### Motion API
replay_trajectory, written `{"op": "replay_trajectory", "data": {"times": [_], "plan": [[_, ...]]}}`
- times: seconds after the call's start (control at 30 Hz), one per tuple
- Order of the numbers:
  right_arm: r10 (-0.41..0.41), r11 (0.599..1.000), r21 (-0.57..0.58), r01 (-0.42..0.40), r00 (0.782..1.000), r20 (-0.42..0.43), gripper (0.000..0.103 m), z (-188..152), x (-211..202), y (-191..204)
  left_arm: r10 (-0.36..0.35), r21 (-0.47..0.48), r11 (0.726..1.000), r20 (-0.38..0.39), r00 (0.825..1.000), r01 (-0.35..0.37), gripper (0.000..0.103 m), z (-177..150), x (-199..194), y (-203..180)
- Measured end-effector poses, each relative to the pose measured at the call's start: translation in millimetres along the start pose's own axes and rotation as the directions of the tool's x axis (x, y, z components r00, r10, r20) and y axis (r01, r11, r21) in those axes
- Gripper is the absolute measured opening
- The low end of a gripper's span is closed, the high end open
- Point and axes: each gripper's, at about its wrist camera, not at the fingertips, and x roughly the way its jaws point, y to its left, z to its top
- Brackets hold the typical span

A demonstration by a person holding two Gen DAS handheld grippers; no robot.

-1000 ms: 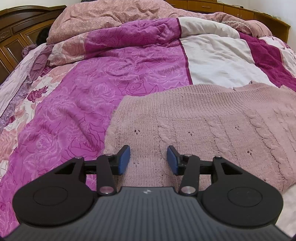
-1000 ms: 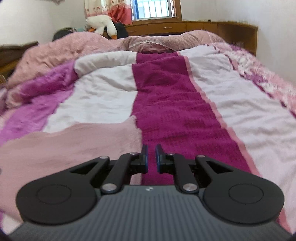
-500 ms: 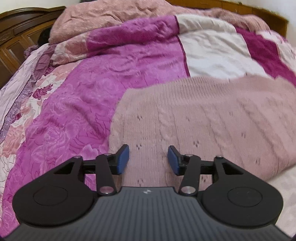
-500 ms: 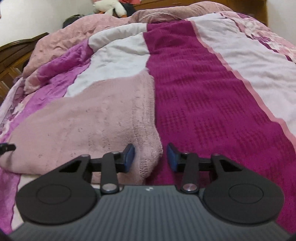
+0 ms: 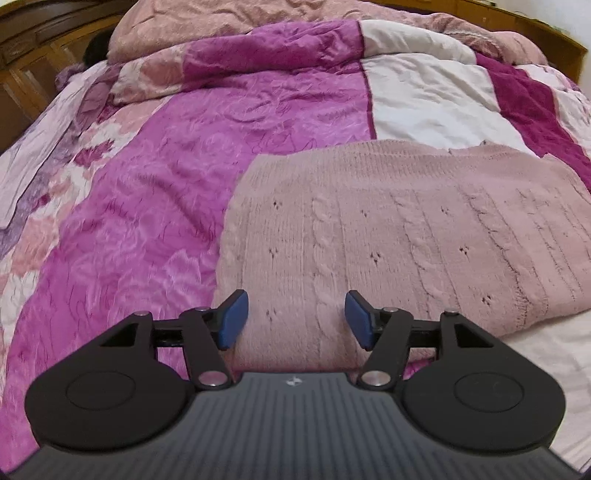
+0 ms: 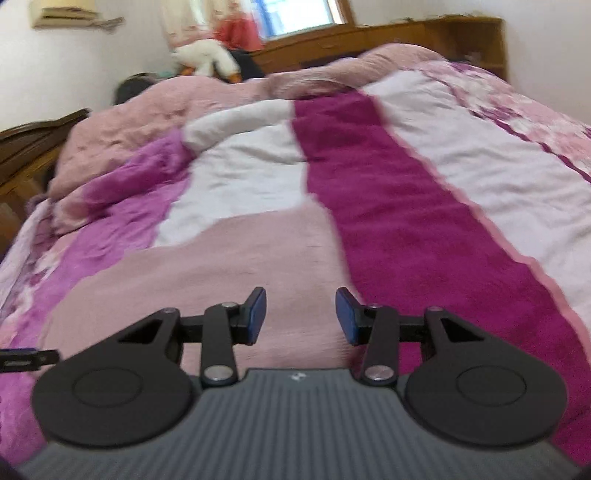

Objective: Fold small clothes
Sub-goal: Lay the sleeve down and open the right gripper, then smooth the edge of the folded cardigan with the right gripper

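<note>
A pale pink cable-knit sweater [image 5: 399, 236] lies folded flat on the bed. My left gripper [image 5: 295, 319] is open and empty, its blue pads on either side of the sweater's near left edge. In the right wrist view the sweater [image 6: 236, 273] looks blurred and lies below and ahead of my right gripper [image 6: 301, 317], which is open and empty over its near right part. The tip of the left gripper [image 6: 26, 360] shows at the left edge of the right wrist view.
The bed is covered by a patchwork quilt [image 5: 184, 173] in magenta, white and dark red [image 6: 399, 206]. A rumpled pink duvet [image 5: 236, 22] lies at the head. A wooden headboard [image 6: 388, 40], a plush goose [image 6: 207, 59] and a wooden cabinet [image 5: 22, 62] stand around the bed.
My right gripper opened from nearly shut, released the sweater's edge and tilted back up. The sweater's right side now lies folded. My left gripper stayed open, shifting slightly.
</note>
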Motion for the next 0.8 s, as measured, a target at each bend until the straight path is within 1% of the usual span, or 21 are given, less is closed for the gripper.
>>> {"op": "replay_trajectory", "data": {"times": [0.07,0.1,0.17,0.23,0.27,0.3,0.33,0.43,0.47,0.5,0.53,0.57,0.63,0.77,0.8], "plan": [[0.02,0.998,-0.053,-0.021,1.0,-0.017,0.044,-7.0,6.8,13.8,-0.003,-0.029,1.0,0.004,1.0,0.003,0.067,-4.4,-3.7,-1.3],[0.013,0.997,-0.077,-0.016,0.999,-0.036,0.044,-13.2,13.1,19.7,-0.003,-0.037,0.999,0.006,1.0,0.003,0.068,-6.8,-4.4,-1.9],[-0.019,0.994,-0.11,0.012,0.998,-0.064,0.043,-25.8,23.5,26.5,0.009,-0.034,0.999,-0.005,1.0,-0.009,0.069,-10.7,-1.6,-3.4],[-0.064,0.989,-0.138,0.051,0.994,-0.089,0.043,-40.1,37.3,26.2,0.037,-0.014,0.999,-0.023,0.999,-0.037,0.069,-14.0,2.8,-4.5],[-0.064,0.988,-0.143,0.052,0.995,-0.078,0.042,-44.9,39.5,24.5,0.049,-0.013,0.999,-0.03,0.998,-0.049,0.069,-15.1,3.2,-4.2],[-0.057,0.988,-0.144,0.049,0.997,-0.058,0.043,-48.0,38.4,22.6,0.052,-0.02,0.998,-0.034,0.998,-0.053,0.069,-15.9,1.9,-3.3],[-0.053,0.989,-0.141,0.044,0.997,-0.055,0.043,-47.7,36.3,22.1,0.048,-0.03,0.998,-0.032,0.998,-0.049,0.069,-16.1,-0.3,-2.4],[-0.027,0.996,-0.084,0.022,0.998,-0.05,0.043,-41.2,26.3,14.7,0.033,-0.057,0.998,-0.035,0.999,-0.035,0.069,-16.7,-7.4,-0.2],[-0.022,0.998,-0.055,0.019,0.999,-0.047,0.045,-38.9,23.6,11.8,0.03,-0.064,0.997,-0.038,0.999,-0.032,0.069,-17.2,-9.9,0.3],[-0.022,1.0,-0.02,0.021,0.999,-0.035,0.05,-37.0,19.3,7.8,0.026,-0.07,0.997,-0.039,0.999,-0.029,0.069,-17.3,-12.2,0.7],[-0.034,0.999,0.016,0.035,0.999,-0.019,0.065,-35.6,13.8,2.9,0.022,-0.076,0.997,-0.038,0.999,-0.025,0.069,-17.8,-14.3,0.8],[-0.05,0.998,0.044,0.05,0.999,-0.003,0.075,-35.6,8.5,-1.0,0.017,-0.086,0.996,-0.04,0.999,-0.02,0.069,-18.0,-15.8,1.9],[-0.067,0.993,0.096,0.065,0.998,0.016,0.075,-37.2,-1.1,-10.4,0.008,-0.11,0.994,-0.046,0.999,-0.013,0.069,-18.2,-17.6,3.6],[-0.096,0.976,0.192,0.101,0.995,-0.037,0.075,-41.7,3.9,-30.4,0.007,-0.147,0.989,-0.059,0.998,-0.016,0.069,-18.5,-17.5,7.8],[-0.092,0.971,0.217,0.102,0.994,-0.057,0.075,-43.1,7.7,-34.6,0.006,-0.153,0.988,-0.063,0.998,-0.016,0.069,-18.9,-17.3,8.8]]}}
